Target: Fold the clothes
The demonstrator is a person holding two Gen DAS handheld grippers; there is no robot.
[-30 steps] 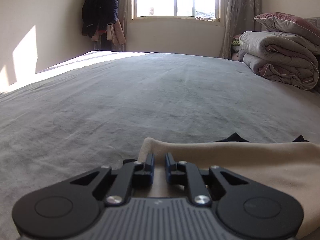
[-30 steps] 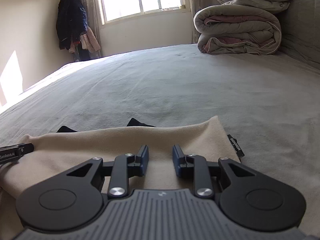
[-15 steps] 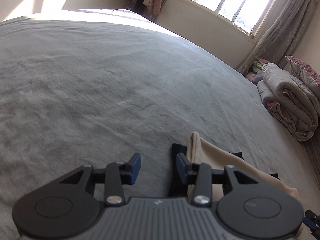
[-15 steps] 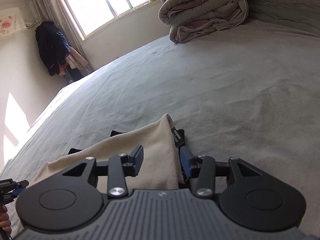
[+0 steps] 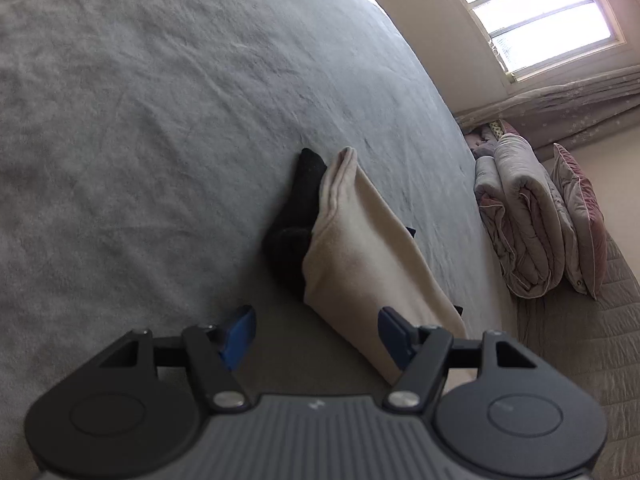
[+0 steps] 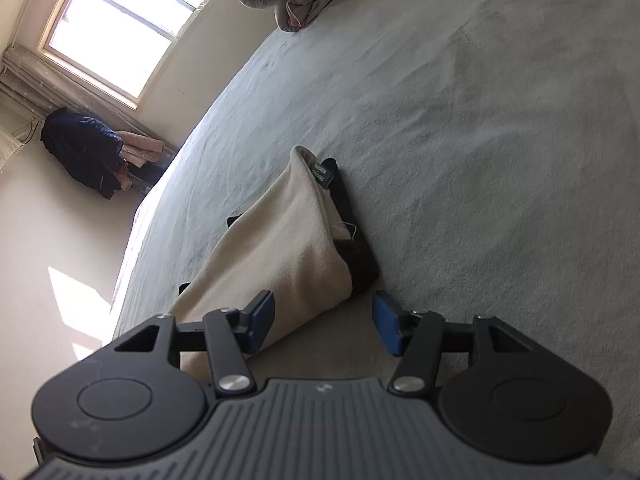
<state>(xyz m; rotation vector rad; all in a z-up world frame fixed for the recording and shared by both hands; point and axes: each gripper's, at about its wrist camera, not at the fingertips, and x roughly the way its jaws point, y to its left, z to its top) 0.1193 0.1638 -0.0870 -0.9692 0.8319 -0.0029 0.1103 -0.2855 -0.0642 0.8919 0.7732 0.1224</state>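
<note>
Bare grey bed [image 5: 140, 140] all around, rolled quilt [image 5: 524, 224] well apart

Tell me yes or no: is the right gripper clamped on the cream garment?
No, the right gripper is open, its blue fingers spread wide above the cream garment without pinching it.

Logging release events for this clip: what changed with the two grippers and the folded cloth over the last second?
Both grippers let go. The left gripper and right gripper, nearly closed over the cream fleece garment a second ago, now stand wide open, rolled outward to either end of it. The garment stays folded on the grey bed cover, black lining showing at its ends.
</note>
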